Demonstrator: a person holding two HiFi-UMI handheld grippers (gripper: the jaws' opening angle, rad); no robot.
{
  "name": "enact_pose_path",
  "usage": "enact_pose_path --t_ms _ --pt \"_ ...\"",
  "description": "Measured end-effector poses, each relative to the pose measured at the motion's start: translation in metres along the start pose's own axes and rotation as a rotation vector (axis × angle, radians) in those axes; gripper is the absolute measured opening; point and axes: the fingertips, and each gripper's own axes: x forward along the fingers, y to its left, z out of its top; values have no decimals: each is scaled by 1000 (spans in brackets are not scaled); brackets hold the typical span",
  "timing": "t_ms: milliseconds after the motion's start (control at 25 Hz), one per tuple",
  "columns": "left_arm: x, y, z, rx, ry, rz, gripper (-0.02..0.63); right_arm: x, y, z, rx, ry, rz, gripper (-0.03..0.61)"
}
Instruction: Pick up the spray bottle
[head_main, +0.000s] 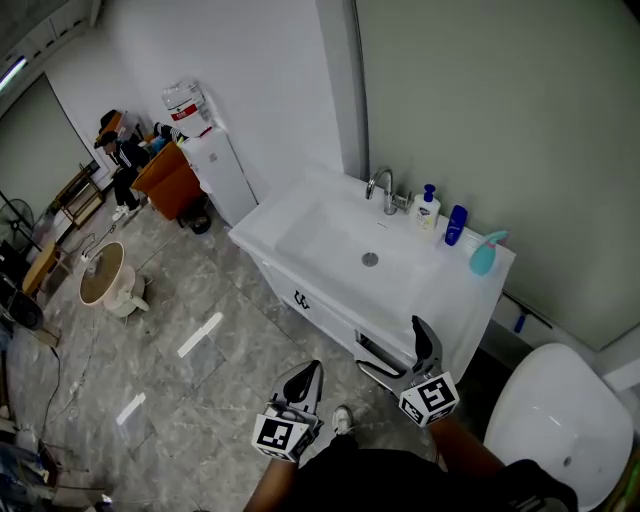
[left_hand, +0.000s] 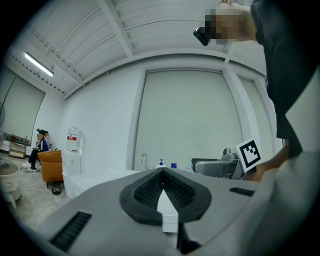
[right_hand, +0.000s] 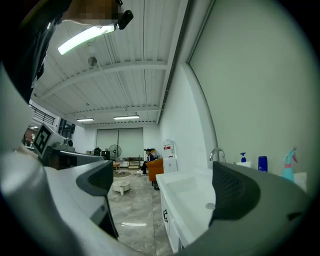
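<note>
white walls (head_main: 270, 70), grey marble floor (head_main: 160, 390), ceiling strip lights (right_hand: 82, 37).

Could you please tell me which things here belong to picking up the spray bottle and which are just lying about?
For the job:
teal spray bottle, at the right end of the sink counter
right gripper, jaws apart
left gripper, jaws together

Just lying about:
pump bottle
blue bottle
faucet
water dispenser
</note>
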Motion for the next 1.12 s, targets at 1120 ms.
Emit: enact_pose_path --t_ms 1120 --pt "130 60 2 -22 -7 -388 -5 52 -74 -18 -47 71 -376 591"
